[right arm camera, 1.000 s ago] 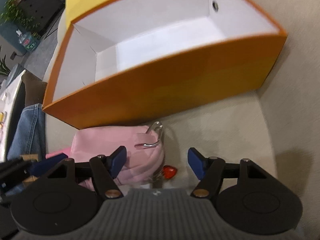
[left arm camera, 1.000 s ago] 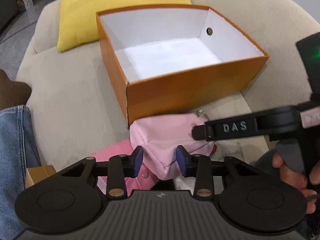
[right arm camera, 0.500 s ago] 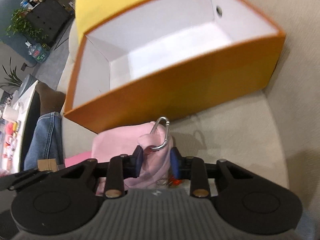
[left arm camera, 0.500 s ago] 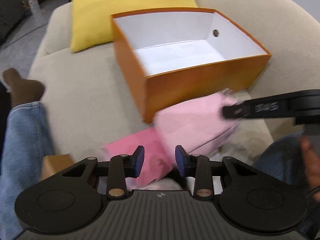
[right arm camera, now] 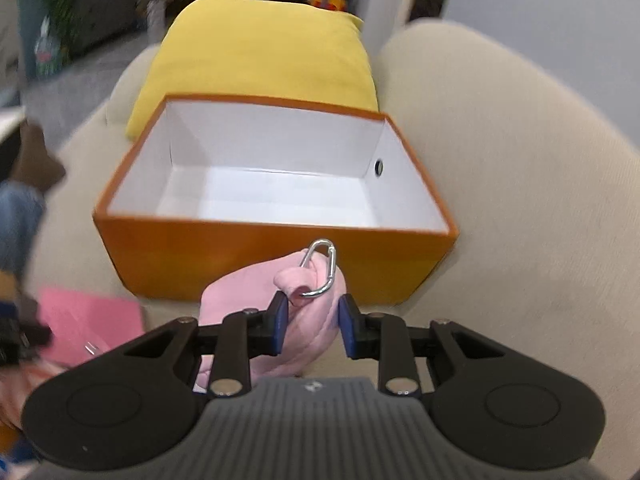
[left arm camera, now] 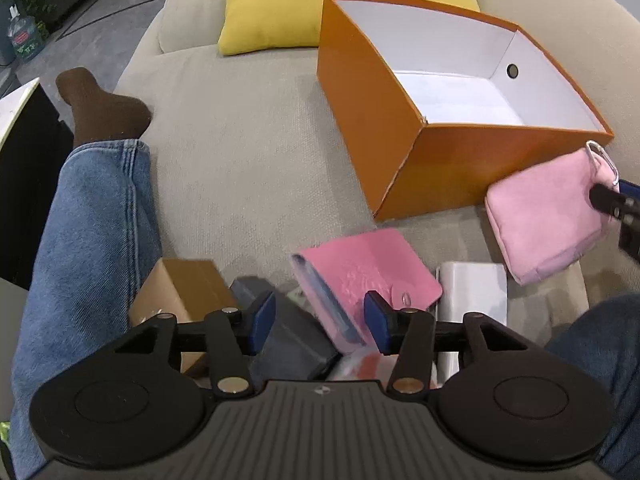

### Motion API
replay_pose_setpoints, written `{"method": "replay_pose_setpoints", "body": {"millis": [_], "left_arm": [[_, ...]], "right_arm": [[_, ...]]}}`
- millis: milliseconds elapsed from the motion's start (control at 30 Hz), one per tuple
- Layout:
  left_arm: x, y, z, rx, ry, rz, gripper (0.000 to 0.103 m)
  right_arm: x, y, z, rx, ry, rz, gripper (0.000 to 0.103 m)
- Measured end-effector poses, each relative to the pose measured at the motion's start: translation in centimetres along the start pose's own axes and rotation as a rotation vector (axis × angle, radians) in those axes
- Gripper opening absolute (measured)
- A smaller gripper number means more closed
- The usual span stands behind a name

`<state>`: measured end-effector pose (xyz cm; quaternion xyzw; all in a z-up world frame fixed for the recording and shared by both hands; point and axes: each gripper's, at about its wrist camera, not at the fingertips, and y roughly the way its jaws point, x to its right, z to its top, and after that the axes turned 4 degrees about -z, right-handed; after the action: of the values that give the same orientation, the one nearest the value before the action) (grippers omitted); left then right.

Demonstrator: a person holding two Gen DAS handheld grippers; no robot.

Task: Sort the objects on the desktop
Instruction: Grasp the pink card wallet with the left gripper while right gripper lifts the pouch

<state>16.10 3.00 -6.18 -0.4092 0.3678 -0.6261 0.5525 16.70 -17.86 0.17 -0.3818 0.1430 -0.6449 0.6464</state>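
Sofa cushioning (left arm camera: 248,168) carries everything here, with a yellow pillow (right arm camera: 260,56) lying just behind the orange box (right arm camera: 276,256), which stands open-topped and shows only its white inside. Pink pouch (right arm camera: 296,320), soft and padded, hangs in front of the box's near wall, raised off the seat and clamped at its top corner by the right claw (right arm camera: 311,326), whose blue pads press into the fabric just below a silver carabiner (right arm camera: 320,266). Left claw (left arm camera: 319,322) hovers with its pads apart and nothing between them, near the box's front corner, over a small heap: a pink snap-button card wallet (left arm camera: 368,268), a dark case (left arm camera: 284,336) and a brown carton (left arm camera: 180,292) farther from the box, and a white slab (left arm camera: 472,292) beside the wallet. The step in hand looks like carrying the pouch to the box; next it must rise above the near rim, travel over the opening, and be let go inside.
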Motion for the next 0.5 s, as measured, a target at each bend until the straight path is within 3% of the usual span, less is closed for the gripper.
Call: {"method": "replay_pose_setpoints", "body": {"millis": [100, 267, 433, 500], "left_arm": [[0.0, 0.8, 0.4, -0.007, -0.004, -0.017, 0.058], [0.3, 1.9, 0.5, -0.022, -0.001, -0.049, 0.058], [0.6, 0.2, 0.2, 0.054, -0.012, -0.085, 0.049], [0.9, -0.4, 0.3, 0.089, -0.009, -0.100, 0.041]], "right_arm": [[-0.1, -0.1, -0.8, 0.021, -0.105, -0.061, 0.029], [-2.1, 0.4, -1.4, 0.030, -0.202, -0.065, 0.030], [-0.3, -0.2, -0.9, 0.021, -0.104, 0.051, 0.036], [0.9, -0.7, -0.9, 0.010, -0.034, 0.122, 0.037]]}}
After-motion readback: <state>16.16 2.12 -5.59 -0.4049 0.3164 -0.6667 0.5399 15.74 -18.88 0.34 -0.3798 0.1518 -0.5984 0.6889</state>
